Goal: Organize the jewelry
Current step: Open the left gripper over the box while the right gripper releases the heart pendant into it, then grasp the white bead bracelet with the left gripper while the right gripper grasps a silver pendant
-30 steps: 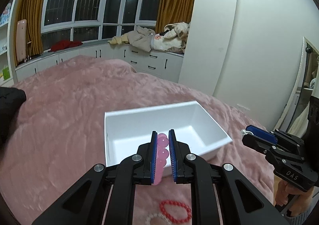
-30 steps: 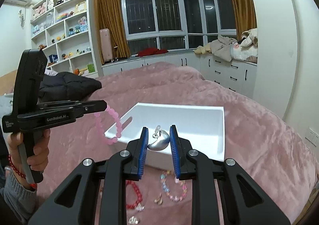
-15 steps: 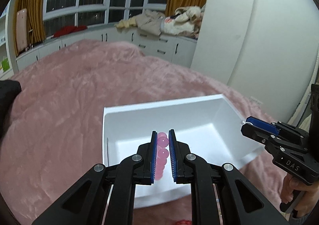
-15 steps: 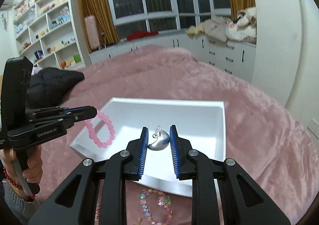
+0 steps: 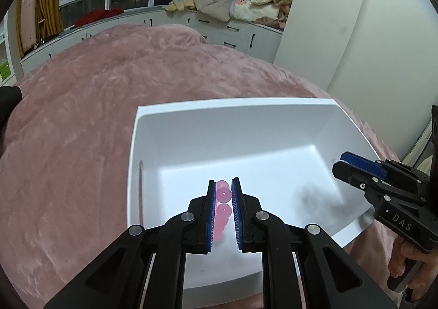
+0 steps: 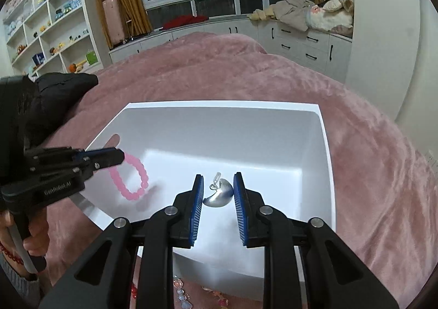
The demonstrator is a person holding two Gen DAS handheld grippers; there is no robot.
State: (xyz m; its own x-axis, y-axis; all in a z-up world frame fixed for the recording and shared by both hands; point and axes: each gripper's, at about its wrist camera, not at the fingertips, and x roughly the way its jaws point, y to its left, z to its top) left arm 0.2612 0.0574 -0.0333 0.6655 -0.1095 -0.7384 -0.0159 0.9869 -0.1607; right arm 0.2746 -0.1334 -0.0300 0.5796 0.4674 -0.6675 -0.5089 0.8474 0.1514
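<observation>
Bedspread (image 6: pixel 369 172): pink plush, spread under everything.
Left gripper (image 5: pixel 223 189): clenched on the pink bead bracelet (image 6: pixel 130 177); held over the left part of the white tray (image 6: pixel 224 106). In the right wrist view the loop hangs from its tip inside the tray, its lowest beads at or just above the floor; I cannot tell whether they touch.
White tray: rectangular, sitting on the bedspread, with both grippers above it.
Right gripper (image 6: pixel 218 191): grasping the silver crescent pendant (image 6: pixel 218 195) between its 2 blue pads (image 6: pixel 197 210), over the tray's near middle. The pendant's small clasp points up.
Loose beads (image 6: pixel 182 295): pale and reddish pieces lie on the bedspread, just in front of the tray's near wall.
Black garment (image 6: pixel 63 87): bunched on the bed, beyond the tray's left corner.
</observation>
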